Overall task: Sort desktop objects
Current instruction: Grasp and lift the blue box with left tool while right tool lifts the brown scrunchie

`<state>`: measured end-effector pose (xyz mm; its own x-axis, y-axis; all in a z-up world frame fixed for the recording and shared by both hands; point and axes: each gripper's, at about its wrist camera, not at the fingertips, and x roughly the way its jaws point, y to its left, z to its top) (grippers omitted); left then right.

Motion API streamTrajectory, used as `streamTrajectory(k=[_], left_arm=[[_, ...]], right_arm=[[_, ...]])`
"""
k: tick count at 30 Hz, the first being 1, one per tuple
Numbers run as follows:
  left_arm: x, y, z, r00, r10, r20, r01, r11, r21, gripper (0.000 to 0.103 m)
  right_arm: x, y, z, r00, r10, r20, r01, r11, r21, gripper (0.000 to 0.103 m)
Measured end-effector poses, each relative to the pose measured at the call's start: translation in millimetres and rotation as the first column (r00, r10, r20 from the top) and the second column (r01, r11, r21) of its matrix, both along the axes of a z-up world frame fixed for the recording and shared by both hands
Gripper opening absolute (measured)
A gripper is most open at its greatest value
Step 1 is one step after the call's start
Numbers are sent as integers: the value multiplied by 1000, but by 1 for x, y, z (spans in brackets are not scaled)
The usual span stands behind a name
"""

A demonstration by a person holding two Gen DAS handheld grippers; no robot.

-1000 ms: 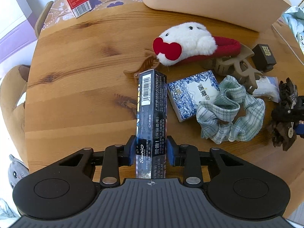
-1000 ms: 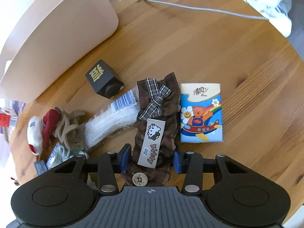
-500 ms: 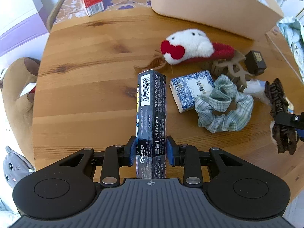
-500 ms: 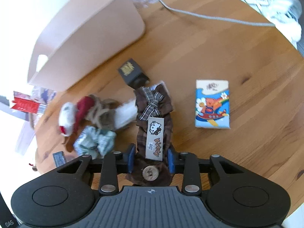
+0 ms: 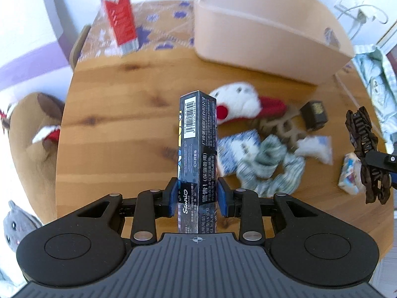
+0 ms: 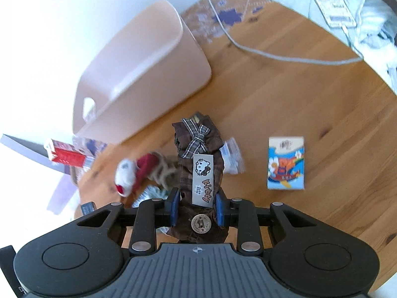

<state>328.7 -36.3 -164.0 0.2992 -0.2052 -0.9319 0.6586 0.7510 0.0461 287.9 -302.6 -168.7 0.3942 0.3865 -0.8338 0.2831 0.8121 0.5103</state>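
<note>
My left tool (image 5: 197, 196) is clamped on a tall dark box (image 5: 197, 146), blue pads (image 5: 173, 197) pressed to both sides; the box sticks out along the fingers with its barcode end far from the camera, held above the table (image 5: 119, 114). My right tool (image 6: 197, 207) is clamped on a brown plaid hair clip (image 6: 198, 154) with a ribbon bow, a cat label and a round button; its jaws have just been closing, and the fabric is squeezed between the pads. In the left view I see that same clip hanging in the air at the right edge.

Left lying on the table: a white and red plush clip (image 5: 238, 103), a beige claw clip (image 5: 280, 129), a small dark cube (image 5: 315, 114), a blue-patterned tissue pack (image 5: 238, 149), a green plaid scrunchie (image 5: 270, 171) touching that pack, and a white wrapped packet (image 5: 317, 147), all bunched together and motion-blurred. A cartoon tissue pack (image 6: 285, 163) lies apart on the right side.

A beige bin (image 5: 263, 34) stands at the far edge of the table, beside a red carton (image 5: 119, 22) on a patterned cloth (image 5: 158, 32). A white cable (image 6: 273, 54) runs across the wood behind it.
</note>
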Motion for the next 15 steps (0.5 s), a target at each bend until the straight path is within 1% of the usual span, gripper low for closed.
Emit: streamTrajectory(k=[1,6,7,9,11,13,15], left_arm=[[0,-3,5,1000,-23,11,23,1000,-9,32],[-2,-25,35,995,-76,59,80,994,-75,33],[-2,-29,41,992,-103,74,109,990,-86,33],[-2,-41,52,988,-126,92,136,985,-107,33],[-1,-49,62,973,-199,120,214,969,-122,33],[0,-57,71,963,-228,140,247,960,-133,33],[4,-66,77,960,-236,153,257,956,-141,33]], right_arm=[[2,-1,4,1000,2,14,-2,1000,-4,27],[12,-10,19,998,1,66,0,1000,-5,27],[14,-12,24,997,0,77,0,1000,-3,27],[20,-15,32,995,5,97,-5,1000,-6,27],[27,-17,40,993,13,117,-12,1000,-11,27],[35,-18,47,991,20,135,-18,1000,-14,27],[45,-20,54,989,23,149,-21,1000,-12,27]])
